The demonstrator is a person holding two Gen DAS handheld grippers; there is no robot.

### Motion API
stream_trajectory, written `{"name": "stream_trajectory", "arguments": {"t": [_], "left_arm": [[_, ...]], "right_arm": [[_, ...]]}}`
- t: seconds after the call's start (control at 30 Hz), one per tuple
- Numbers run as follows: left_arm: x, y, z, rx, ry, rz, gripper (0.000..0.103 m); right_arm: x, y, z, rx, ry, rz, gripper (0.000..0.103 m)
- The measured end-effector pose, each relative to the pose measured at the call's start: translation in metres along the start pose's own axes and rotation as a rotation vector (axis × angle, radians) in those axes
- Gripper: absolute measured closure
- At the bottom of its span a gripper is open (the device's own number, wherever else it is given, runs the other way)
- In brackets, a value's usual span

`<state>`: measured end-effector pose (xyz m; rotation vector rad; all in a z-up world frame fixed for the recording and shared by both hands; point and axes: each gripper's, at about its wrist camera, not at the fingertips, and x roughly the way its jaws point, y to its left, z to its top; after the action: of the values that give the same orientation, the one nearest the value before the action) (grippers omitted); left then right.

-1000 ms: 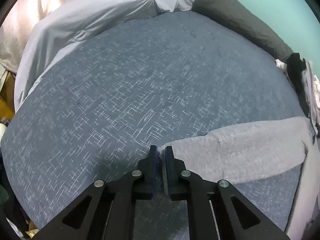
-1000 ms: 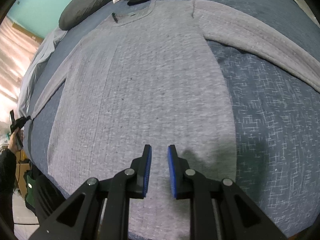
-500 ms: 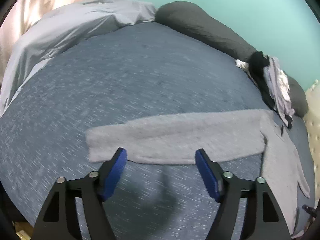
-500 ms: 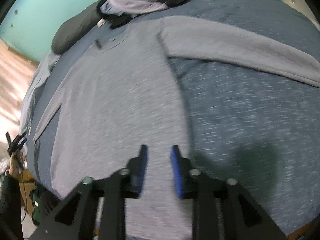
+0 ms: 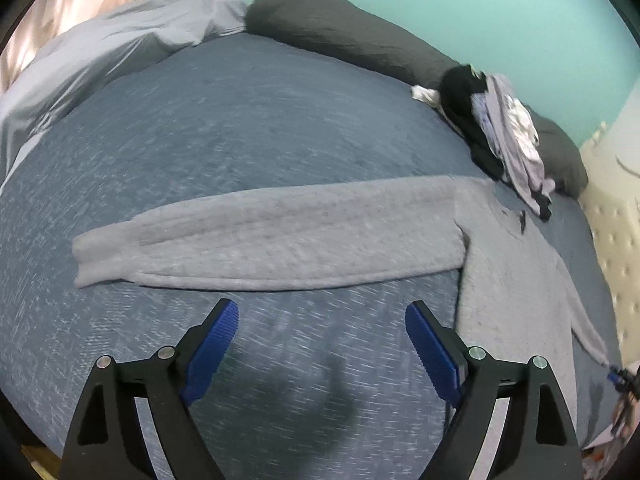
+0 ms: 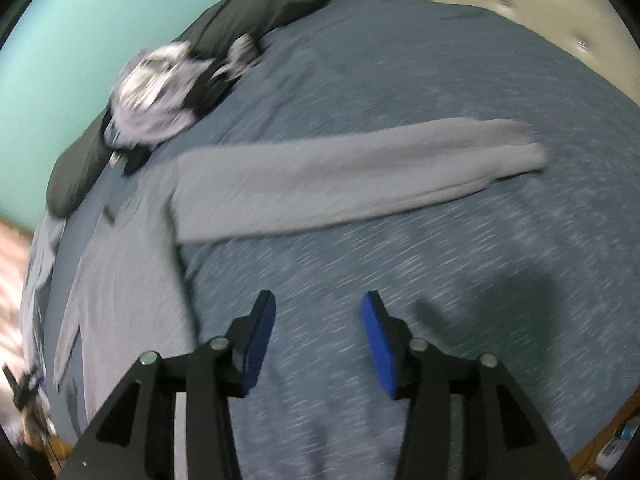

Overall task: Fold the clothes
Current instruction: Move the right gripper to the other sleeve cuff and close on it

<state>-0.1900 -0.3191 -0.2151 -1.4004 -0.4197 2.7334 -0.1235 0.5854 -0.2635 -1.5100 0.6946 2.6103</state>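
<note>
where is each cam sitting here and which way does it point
Left wrist: on the left gripper, looking forward over the blue bedspread at one spread sleeve of the grey sweater; its open blue-padded fingers show below.
Right wrist: on the right gripper, facing the other sleeve, blurred; its open fingers show below.
Shared: the sweater's body, the clothes pile and the dark pillow.
</note>
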Motion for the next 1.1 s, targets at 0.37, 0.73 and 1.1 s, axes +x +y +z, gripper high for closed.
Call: {"name": "stream_trajectory", "arguments": {"t": [0.37, 0.73, 1.1], "left_arm": [[0.009, -0.063, -0.013, 0.082, 0.019, 0.003, 0.013], [0.02, -0.108, -0.012, 0.155, 0.043, 0.017, 0.013], [0.031, -0.137, -0.012, 0.202, 0.069, 0.03, 0.013]], "right_arm": [[0.01, -0.096, 0.047, 0.161, -0.075, -0.052, 0.056], [0.027, -0.166, 0.061, 0.339, -0.169, -0.014, 0.056], [0.035, -0.167, 0.071, 0.315, -0.208, 0.006, 0.097]]}}
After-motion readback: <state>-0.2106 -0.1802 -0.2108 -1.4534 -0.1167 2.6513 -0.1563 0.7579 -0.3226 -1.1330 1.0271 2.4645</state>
